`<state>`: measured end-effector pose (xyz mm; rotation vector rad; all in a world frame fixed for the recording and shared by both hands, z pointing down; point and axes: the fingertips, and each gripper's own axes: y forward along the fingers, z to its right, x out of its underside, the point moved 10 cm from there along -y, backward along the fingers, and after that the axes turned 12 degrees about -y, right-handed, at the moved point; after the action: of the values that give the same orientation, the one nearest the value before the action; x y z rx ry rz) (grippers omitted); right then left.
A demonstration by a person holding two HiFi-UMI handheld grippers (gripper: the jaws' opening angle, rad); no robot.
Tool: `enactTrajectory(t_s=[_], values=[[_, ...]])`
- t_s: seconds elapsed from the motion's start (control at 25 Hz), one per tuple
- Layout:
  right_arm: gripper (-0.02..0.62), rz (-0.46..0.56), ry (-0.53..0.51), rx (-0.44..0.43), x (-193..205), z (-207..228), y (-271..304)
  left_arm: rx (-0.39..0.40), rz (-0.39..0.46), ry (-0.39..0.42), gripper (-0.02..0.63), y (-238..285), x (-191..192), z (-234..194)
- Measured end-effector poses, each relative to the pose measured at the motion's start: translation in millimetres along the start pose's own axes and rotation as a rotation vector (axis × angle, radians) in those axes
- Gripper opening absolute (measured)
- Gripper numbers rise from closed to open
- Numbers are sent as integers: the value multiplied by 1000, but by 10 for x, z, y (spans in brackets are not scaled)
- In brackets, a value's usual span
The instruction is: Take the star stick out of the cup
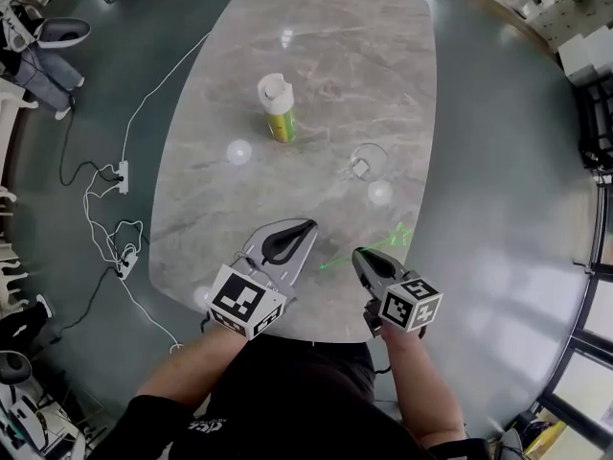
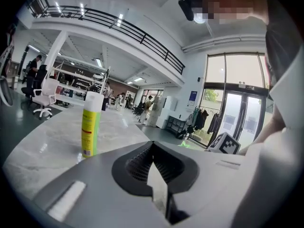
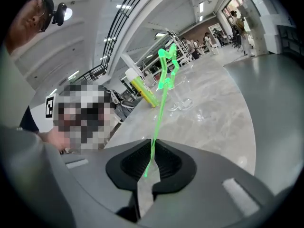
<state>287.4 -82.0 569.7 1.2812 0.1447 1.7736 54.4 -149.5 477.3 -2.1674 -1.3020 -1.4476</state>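
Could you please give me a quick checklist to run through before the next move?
1. Star stick clamped in the right gripper: ok.
2. Star stick out of the cup: ok.
3. Left gripper shut and empty: ok.
4. Bare table free near the spray can for setting down: ok.
5. Cup upright: cannot tell.
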Motion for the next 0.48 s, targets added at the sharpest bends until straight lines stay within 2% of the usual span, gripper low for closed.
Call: enactTrajectory(t_s=[0.12, 0.32, 0.48], values=[[40, -6, 52, 7, 8, 67, 141, -1, -8, -6, 3, -56, 55, -21], [30, -19, 209, 45, 99, 224, 329, -7, -13, -9, 3, -153, 70, -26], [30, -87, 249, 87, 224, 247, 433, -7, -16, -7, 3, -237, 30, -17]])
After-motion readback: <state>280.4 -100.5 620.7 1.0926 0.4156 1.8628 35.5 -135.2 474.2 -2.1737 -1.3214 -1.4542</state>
